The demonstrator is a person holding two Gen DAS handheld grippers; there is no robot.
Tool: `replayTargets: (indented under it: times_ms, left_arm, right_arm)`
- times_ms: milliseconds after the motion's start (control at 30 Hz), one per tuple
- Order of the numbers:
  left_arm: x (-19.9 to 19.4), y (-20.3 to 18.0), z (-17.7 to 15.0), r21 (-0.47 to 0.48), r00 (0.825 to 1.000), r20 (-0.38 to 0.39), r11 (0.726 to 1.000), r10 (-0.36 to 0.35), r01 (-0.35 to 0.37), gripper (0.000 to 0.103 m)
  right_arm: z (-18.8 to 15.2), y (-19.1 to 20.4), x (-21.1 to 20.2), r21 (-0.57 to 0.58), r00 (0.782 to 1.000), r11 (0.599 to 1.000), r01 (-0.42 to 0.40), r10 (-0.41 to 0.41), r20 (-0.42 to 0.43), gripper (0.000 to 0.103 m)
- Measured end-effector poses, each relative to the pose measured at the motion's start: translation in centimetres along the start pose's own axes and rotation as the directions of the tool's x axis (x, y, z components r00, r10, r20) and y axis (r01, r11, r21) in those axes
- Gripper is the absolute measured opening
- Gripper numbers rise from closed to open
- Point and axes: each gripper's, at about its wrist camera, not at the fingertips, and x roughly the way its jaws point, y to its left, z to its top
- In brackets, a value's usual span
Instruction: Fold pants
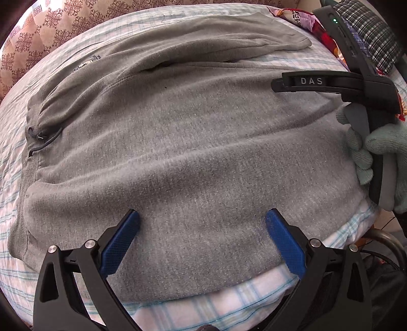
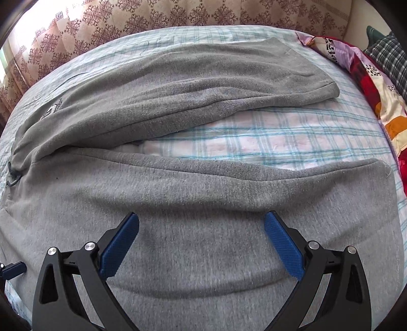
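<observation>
Grey sweatpants [image 1: 183, 142] lie flat on a checked bedsheet [image 1: 229, 305], waistband with a dark drawstring [image 1: 43, 137] at the left, legs running right. In the right wrist view the two legs [image 2: 203, 198] are spread apart with sheet [image 2: 279, 137] between them. My left gripper [image 1: 202, 229] is open, its blue fingers just above the near leg by the bed's front edge. My right gripper [image 2: 202, 229] is open over the near leg, further right. The right gripper also shows in the left wrist view [image 1: 305, 81], held in a gloved hand [image 1: 376, 152].
A patterned curtain [image 2: 178, 15] hangs behind the bed. Colourful bedding [image 2: 376, 84] and a checked pillow [image 2: 391, 56] lie at the right end. A metal chair frame [image 1: 386, 242] stands beside the bed's front right corner.
</observation>
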Motion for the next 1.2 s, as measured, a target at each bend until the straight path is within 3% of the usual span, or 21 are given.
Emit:
replayTargets:
  times_ms: [300, 767, 1033, 1200]
  left_arm:
    - [0.0, 0.0, -0.2, 0.0, 1.0, 0.004, 1.0, -0.006, 0.006, 0.101]
    - [-0.6, 0.3, 0.4, -0.02, 0.999, -0.006, 0.999, -0.037, 0.037, 0.101]
    - [-1.5, 0.9, 3.7, -0.049, 0.999, 0.035, 0.998, -0.026, 0.028, 0.101]
    - [-0.3, 0.5, 7.1, -0.037, 0.999, 0.038, 0.999, -0.019, 0.02, 0.1]
  right_arm:
    - [2.4, -0.5, 2.1, 0.018, 0.998, 0.999, 0.049, -0.049, -0.031, 0.098]
    - [5.1, -0.5, 3.9, 0.012, 0.997, 0.997, 0.078, -0.078, -0.003, 0.098]
    - [4.9, -0.9, 2.5, 0.006, 0.999, 0.999, 0.049, -0.049, 0.008, 0.098]
    - [4.4, -4.6, -1.4, 0.026, 0.994, 0.998, 0.063, -0.064, 0.084, 0.098]
